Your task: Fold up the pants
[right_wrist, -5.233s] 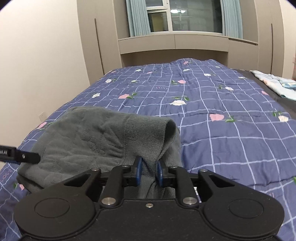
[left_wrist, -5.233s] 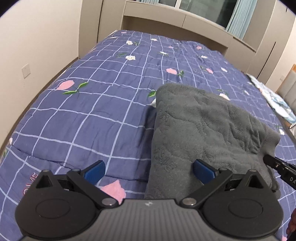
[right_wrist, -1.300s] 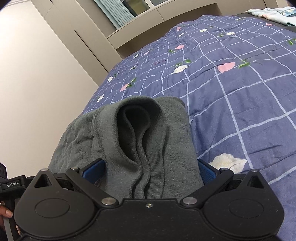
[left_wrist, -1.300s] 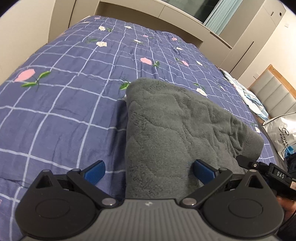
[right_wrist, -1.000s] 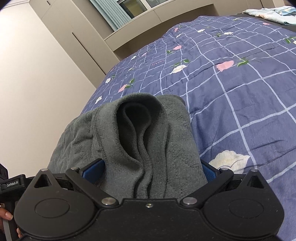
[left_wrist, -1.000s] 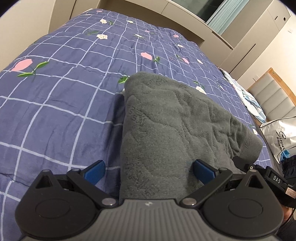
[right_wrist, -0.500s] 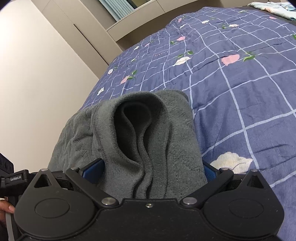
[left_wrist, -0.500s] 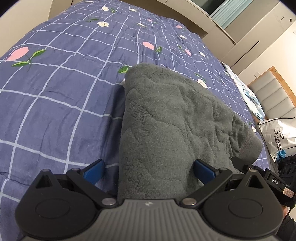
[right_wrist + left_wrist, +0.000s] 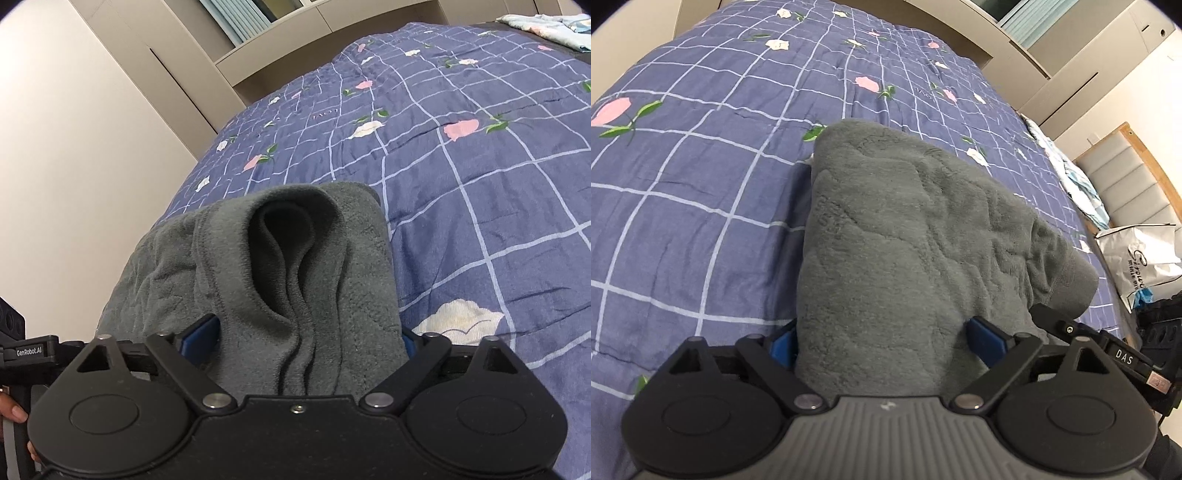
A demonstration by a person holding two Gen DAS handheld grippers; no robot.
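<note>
The grey fleece pants (image 9: pixel 905 229) lie folded into a thick bundle on the blue checked floral bedspread (image 9: pixel 701 155). My left gripper (image 9: pixel 882 338) is open, its blue pads straddling the near end of the bundle. In the right wrist view the pants (image 9: pixel 295 266) show their waistband opening and stacked layers. My right gripper (image 9: pixel 299 338) is open too, with its blue pads on either side of that end. Each gripper's body shows at the edge of the other's view.
The bedspread (image 9: pixel 480 155) stretches far ahead. A wall (image 9: pixel 74 129) and beige cabinets run along the left of the bed. A white shopping bag (image 9: pixel 1141 254) and a padded headboard (image 9: pixel 1126 177) stand off the bed's right side. A light cloth (image 9: pixel 546 22) lies at the far corner.
Both grippers have slid further forward around the folded bundle, so more cloth sits between the pads. The right gripper, shut on a fold 5 s ago, is now open.
</note>
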